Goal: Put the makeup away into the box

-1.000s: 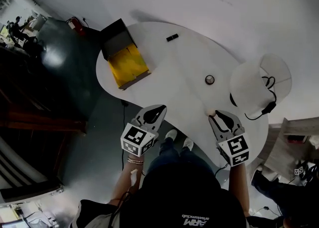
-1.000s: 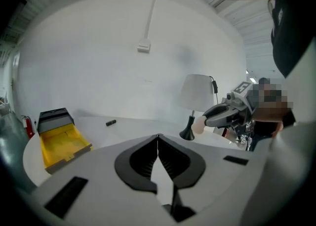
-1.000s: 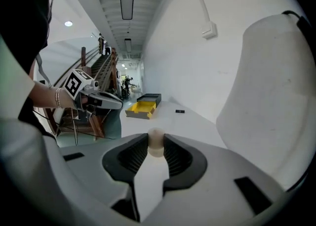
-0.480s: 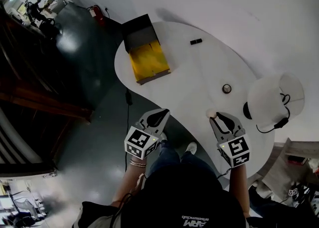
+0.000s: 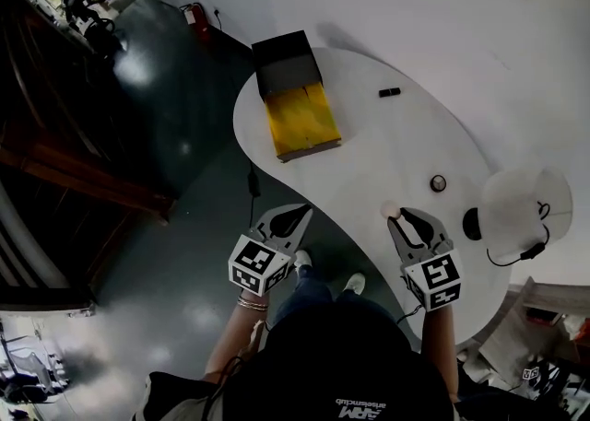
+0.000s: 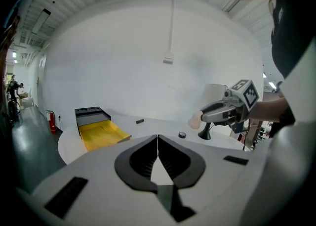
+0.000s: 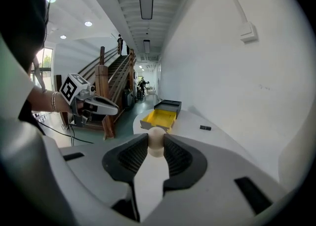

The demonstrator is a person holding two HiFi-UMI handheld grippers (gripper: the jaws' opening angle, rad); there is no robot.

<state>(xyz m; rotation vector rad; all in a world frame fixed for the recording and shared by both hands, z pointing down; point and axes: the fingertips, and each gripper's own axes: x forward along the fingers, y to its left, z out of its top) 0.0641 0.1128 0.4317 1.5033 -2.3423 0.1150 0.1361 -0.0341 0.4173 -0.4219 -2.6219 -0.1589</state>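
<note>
Gripping beige sponge (image 7: 156, 138) in R gripper (image 5: 400, 215), jaws partly apart round it, lower right of head view, by table (image 5: 369, 152) edge. Holding L gripper (image 5: 297, 213) jaws pressed together, empty, lower centre. Lying open upper centre: yellow box (image 5: 301, 118).

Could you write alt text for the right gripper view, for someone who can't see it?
The right gripper pinches a small beige sponge between its dark jaws. Beyond it, a white table carries an open yellow box and a small black item; the left gripper shows at left.
</note>
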